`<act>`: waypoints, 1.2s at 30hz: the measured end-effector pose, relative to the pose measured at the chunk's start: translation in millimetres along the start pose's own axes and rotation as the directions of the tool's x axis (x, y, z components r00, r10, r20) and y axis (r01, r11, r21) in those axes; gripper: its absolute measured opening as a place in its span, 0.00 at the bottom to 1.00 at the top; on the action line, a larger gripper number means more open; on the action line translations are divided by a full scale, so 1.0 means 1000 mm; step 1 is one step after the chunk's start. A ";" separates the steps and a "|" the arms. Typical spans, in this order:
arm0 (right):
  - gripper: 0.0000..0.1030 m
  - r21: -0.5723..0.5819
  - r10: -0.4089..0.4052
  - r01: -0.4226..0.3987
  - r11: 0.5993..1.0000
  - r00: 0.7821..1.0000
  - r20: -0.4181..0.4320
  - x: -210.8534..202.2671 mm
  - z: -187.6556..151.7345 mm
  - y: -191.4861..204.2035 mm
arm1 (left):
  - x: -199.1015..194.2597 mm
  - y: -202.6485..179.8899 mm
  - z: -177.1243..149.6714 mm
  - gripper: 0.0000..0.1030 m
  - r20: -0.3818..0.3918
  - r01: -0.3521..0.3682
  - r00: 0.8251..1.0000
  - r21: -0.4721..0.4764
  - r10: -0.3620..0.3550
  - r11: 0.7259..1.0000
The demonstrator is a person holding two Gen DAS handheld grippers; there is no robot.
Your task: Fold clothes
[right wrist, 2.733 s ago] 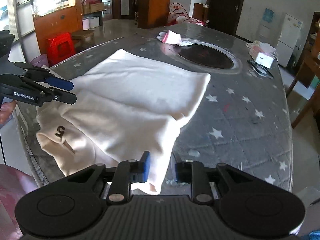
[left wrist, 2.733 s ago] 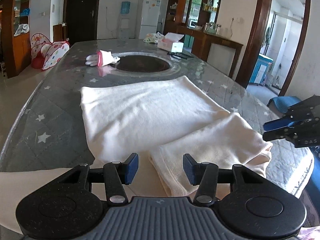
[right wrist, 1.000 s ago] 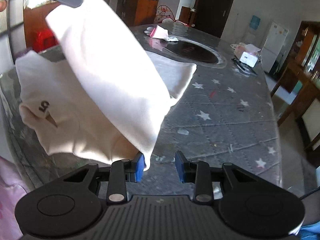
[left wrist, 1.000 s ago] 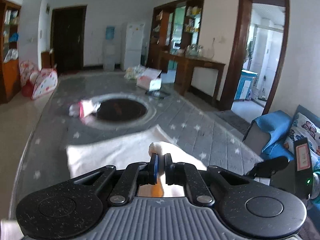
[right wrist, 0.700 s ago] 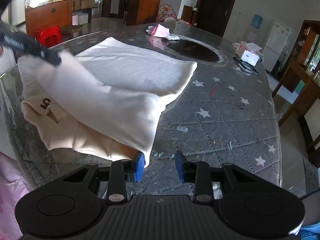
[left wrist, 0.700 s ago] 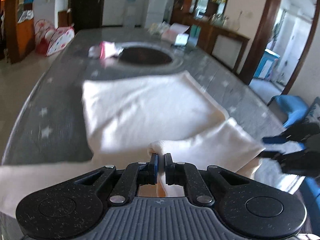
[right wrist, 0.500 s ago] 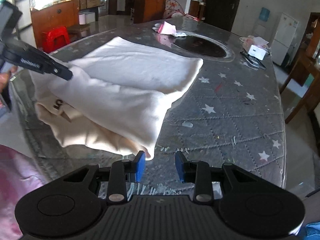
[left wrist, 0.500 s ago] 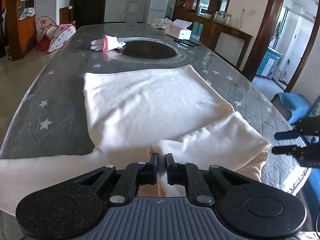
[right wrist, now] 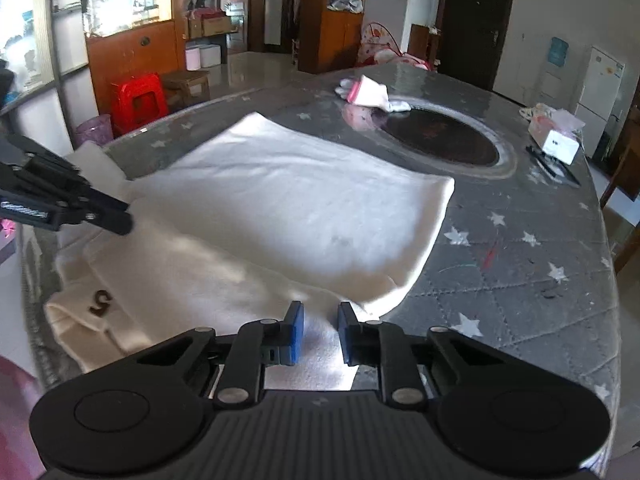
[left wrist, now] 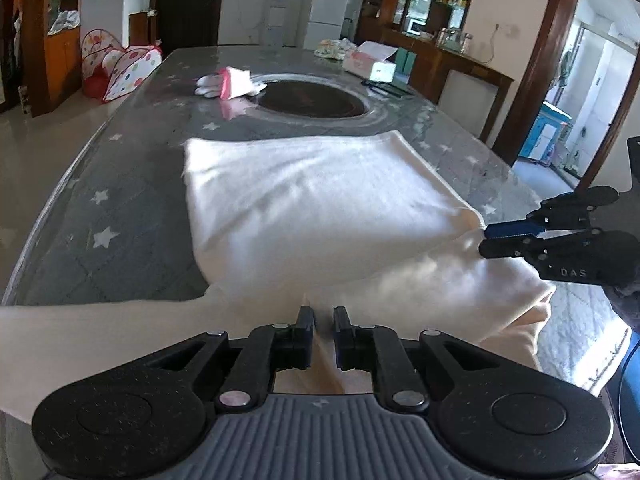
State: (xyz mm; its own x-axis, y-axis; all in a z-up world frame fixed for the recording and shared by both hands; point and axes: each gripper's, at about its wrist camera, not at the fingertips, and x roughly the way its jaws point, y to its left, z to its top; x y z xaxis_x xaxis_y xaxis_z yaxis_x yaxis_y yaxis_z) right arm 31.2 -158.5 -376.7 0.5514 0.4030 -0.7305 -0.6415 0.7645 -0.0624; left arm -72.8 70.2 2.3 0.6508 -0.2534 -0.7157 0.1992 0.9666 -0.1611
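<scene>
softly folded cream garment (right wrist: 304,216), glossy star-patterned table (right wrist: 520,264), fingers (left wrist: 306,330) pinching cloth

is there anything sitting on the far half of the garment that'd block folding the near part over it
Nothing visible does. The far half of the cream garment lies bare; the pink and white glove and the tissue box sit further along the table, clear of it.

Grey star-patterned table (left wrist: 120,208) with a dark round inset (left wrist: 316,98) near its far end. Pink-and-white gloves (left wrist: 228,85) just beside the inset's left edge, a tissue box (left wrist: 370,66) and dark pens (left wrist: 386,88) toward the far right edge. Beyond the table: white fridge (left wrist: 328,8), water dispenser (left wrist: 275,12), spotted play tent (left wrist: 124,68), red stool (right wrist: 138,100).
</scene>
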 end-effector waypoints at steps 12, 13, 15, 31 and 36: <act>0.14 -0.052 0.025 -0.024 0.998 1.000 0.003 -0.019 -0.002 0.014 | -0.018 -0.008 -0.009 0.13 0.063 0.030 0.997 0.043 -0.032 0.999; 0.14 -0.062 0.026 -0.027 0.998 1.000 -0.003 -0.019 -0.004 0.018 | -0.015 -0.011 -0.011 0.13 0.054 0.031 0.998 0.052 -0.034 0.998; 0.14 -0.074 0.027 -0.029 0.997 0.999 -0.018 -0.016 -0.008 0.023 | -0.008 -0.015 -0.016 0.13 0.034 0.024 0.999 0.066 -0.026 0.998; 0.15 -0.162 0.099 -0.101 0.982 0.995 -0.024 -0.010 0.000 0.053 | -0.048 0.040 -0.031 0.31 0.108 -0.127 0.984 -0.120 0.140 0.985; 0.15 -0.142 0.105 -0.106 0.984 0.994 -0.018 0.007 0.017 0.049 | -0.067 0.084 -0.040 0.32 0.113 -0.238 0.954 -0.280 0.279 0.930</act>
State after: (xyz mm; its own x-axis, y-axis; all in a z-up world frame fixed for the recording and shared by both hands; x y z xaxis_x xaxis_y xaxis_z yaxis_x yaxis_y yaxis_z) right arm 12.4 -109.5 -373.0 0.4718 0.4718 -0.7448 -0.7656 0.6382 -0.0807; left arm -129.1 170.4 9.6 0.7592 0.0235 -0.6504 -0.1754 0.9698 -0.1697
